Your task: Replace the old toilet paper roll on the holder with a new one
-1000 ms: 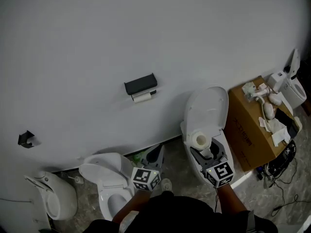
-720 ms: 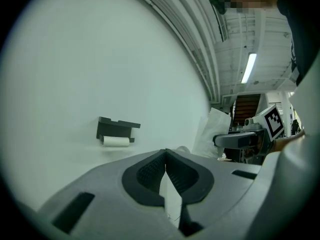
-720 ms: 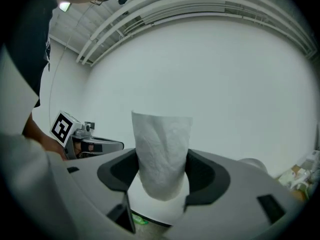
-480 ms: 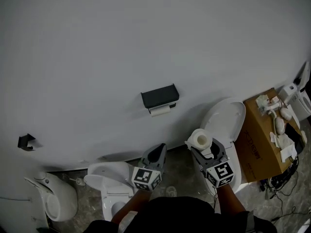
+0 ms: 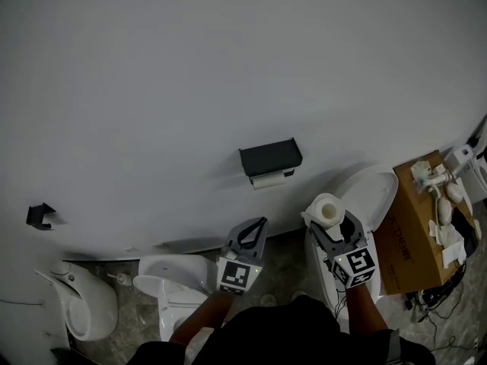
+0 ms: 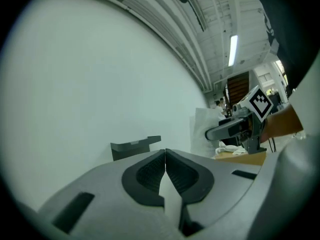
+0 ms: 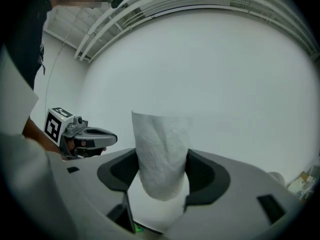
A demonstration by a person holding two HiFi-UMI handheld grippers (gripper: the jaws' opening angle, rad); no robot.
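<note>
Against a plain white wall (image 5: 228, 67) everything is being played out. A black toilet paper holder (image 5: 270, 158) is seen mounted mid-wall, w/ the old roll (image 5: 268, 179) tucked just under its cover; only a thin white strip is shown. Far to the L, a small black bracket (image 5: 38, 215) is fixed to the same wall, well apart from the holder.

Down low, grey stone-look floor (image 5: 281, 268) is glimpsed betw. the fixtures. A white toilet (image 5: 171, 280) is set at lower L, and another white ceramic fixture (image 5: 80, 306) is parked beside it at the far L. On the R a second toilet (image 5: 377, 188) is seen w/ its lid raised toward the wall. Just beside that, a cardboard box (image 5: 403, 234) is stood, topped w/ white clutter, and cables (image 5: 441, 310) are strewn on the floor by it. From the left gripper view, a ceiling strip light (image 6: 233, 49) is caught overhead.

Now the tools. The left gripper (image 6: 165, 156) is held level toward the wall, jaws pressed together, nothing betw. them. The right gripper (image 7: 162, 170) is held alongside, jaws spread wide and pinched on the new roll (image 5: 326, 210). That roll is gripped by its sides, below and R of the holder, not touching it.
</note>
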